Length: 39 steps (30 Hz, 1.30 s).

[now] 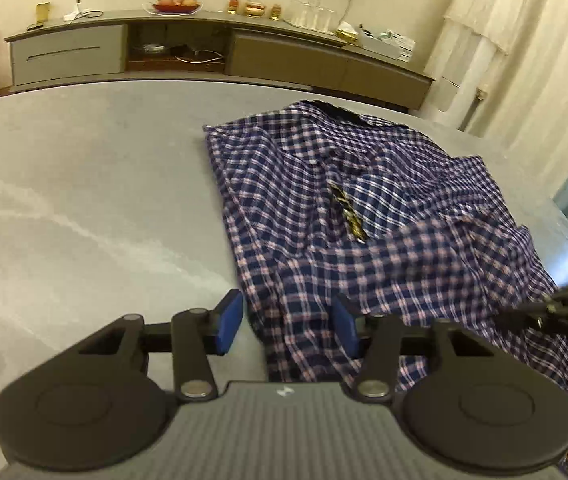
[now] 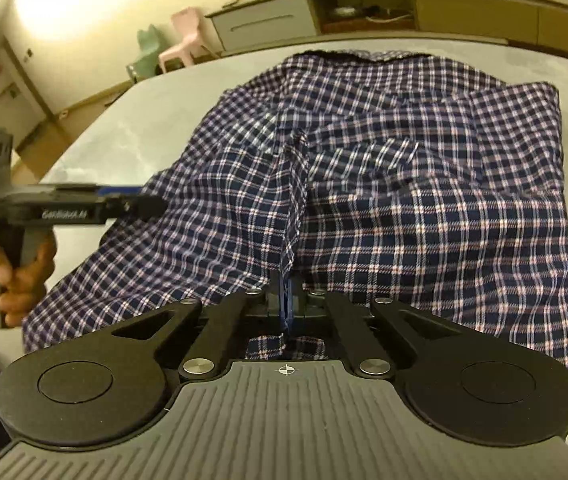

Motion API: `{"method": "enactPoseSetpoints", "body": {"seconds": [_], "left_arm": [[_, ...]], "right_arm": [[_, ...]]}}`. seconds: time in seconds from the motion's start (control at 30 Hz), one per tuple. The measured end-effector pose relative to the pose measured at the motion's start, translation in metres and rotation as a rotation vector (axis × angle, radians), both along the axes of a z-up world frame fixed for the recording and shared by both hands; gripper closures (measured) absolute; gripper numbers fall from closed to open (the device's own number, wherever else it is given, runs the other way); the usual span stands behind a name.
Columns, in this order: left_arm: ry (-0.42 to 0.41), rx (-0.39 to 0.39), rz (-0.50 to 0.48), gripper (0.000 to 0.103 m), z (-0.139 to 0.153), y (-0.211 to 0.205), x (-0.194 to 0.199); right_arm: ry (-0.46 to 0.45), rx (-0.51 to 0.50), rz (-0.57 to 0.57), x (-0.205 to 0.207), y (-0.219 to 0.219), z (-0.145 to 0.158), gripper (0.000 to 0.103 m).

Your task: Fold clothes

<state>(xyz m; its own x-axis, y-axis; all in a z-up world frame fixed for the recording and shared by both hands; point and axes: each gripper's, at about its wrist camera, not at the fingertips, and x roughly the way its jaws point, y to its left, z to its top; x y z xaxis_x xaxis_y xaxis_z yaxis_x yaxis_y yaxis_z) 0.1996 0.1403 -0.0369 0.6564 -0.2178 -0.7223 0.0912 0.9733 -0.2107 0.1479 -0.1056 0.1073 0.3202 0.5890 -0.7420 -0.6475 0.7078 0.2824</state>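
A plaid shirt [image 1: 364,208] lies rumpled on a grey table [image 1: 83,200], its collar end toward 12 o'clock in both wrist views, so the garment's long axis runs from 6 to 12 o'clock ahead of the grippers. The right gripper [image 2: 286,312] has its blue pads pressed together on a raised ridge of the near hem; from the pinch a pleat of cloth climbs toward 12 o'clock. The left gripper [image 1: 286,324] stands wide, gripping nothing: its left pad sits over bare table, its right pad at the shirt's near left edge, so the cloth lies from 12 to 3 o'clock of it. In the right wrist view this left gripper reaches in from 9 o'clock, held by a hand [image 2: 7,268], its tips at the shirt's left margin. Judged from this, the right gripper is the one engaged. A matching hold by the left gripper would depend on that near left edge, which lies just inside its open span.
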Motion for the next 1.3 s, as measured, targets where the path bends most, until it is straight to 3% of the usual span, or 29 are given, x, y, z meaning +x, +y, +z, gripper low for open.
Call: {"method": "enactPoseSetpoints", "body": {"seconds": [0.1, 0.23, 0.3, 0.4, 0.47, 0.5, 0.57, 0.6, 0.7, 0.73, 0.8, 0.87, 0.97, 1.07, 1.1, 1.17, 1.27, 1.3], "left_arm": [[-0.014, -0.006, 0.018, 0.055, 0.005, 0.002, -0.003], [-0.101, -0.037, -0.018, 0.055, 0.022, 0.003, -0.019], [-0.109, -0.029, -0.046, 0.055, 0.024, 0.000, -0.022], [-0.062, 0.047, -0.025, 0.055, 0.011, -0.004, -0.017], [-0.044, 0.089, 0.005, 0.051, 0.004, -0.005, -0.013], [-0.054, 0.099, 0.015, 0.051, 0.007, -0.005, -0.016], [-0.098, 0.110, 0.028, 0.056, 0.021, -0.004, -0.028], [-0.130, 0.091, 0.006, 0.056, 0.029, -0.005, -0.037], [-0.226, 0.002, -0.120, 0.053, 0.053, -0.012, -0.067], [-0.218, -0.002, -0.173, 0.052, 0.051, -0.017, -0.072], [-0.127, 0.048, -0.230, 0.051, 0.033, -0.029, -0.068], [-0.045, 0.138, -0.187, 0.058, 0.011, -0.036, -0.063], [-0.078, 0.112, -0.155, 0.058, 0.019, -0.035, -0.075], [-0.132, 0.064, -0.208, 0.055, 0.037, -0.043, -0.102], [-0.140, 0.076, -0.242, 0.055, 0.039, -0.049, -0.112], [-0.131, 0.163, -0.299, 0.053, 0.030, -0.062, -0.130], [-0.115, 0.314, -0.286, 0.051, 0.002, -0.070, -0.139], [-0.113, 0.328, -0.278, 0.050, -0.002, -0.069, -0.141]], "right_arm": [[-0.012, -0.022, -0.002, -0.003, 0.002, 0.000, 0.103], [-0.077, -0.031, -0.038, 0.000, 0.007, 0.015, 0.071], [-0.132, -0.027, -0.063, 0.003, 0.009, 0.026, 0.071], [-0.155, -0.078, -0.083, 0.016, 0.021, 0.022, 0.096], [-0.150, -0.191, -0.089, 0.026, 0.031, 0.004, 0.098], [-0.149, -0.193, -0.092, 0.027, 0.030, 0.007, 0.099], [-0.148, -0.181, -0.098, 0.026, 0.026, 0.015, 0.094], [-0.153, -0.142, -0.109, 0.020, 0.018, 0.024, 0.085], [-0.193, -0.081, -0.113, -0.007, -0.015, 0.049, 0.083], [-0.192, -0.102, -0.116, -0.012, -0.026, 0.047, 0.083], [-0.179, -0.161, -0.128, -0.021, -0.049, 0.035, 0.083], [-0.156, -0.232, -0.151, -0.027, -0.073, 0.017, 0.082], [-0.174, -0.164, -0.220, -0.052, -0.113, 0.037, 0.076], [-0.154, -0.089, -0.173, -0.083, -0.133, 0.042, 0.076], [-0.146, -0.064, -0.155, -0.094, -0.140, 0.043, 0.077], [-0.096, -0.137, -0.114, -0.114, -0.141, 0.026, 0.080], [-0.136, -0.205, -0.103, -0.139, -0.147, 0.029, 0.080], [-0.133, -0.196, -0.109, -0.141, -0.152, 0.030, 0.079]]}}
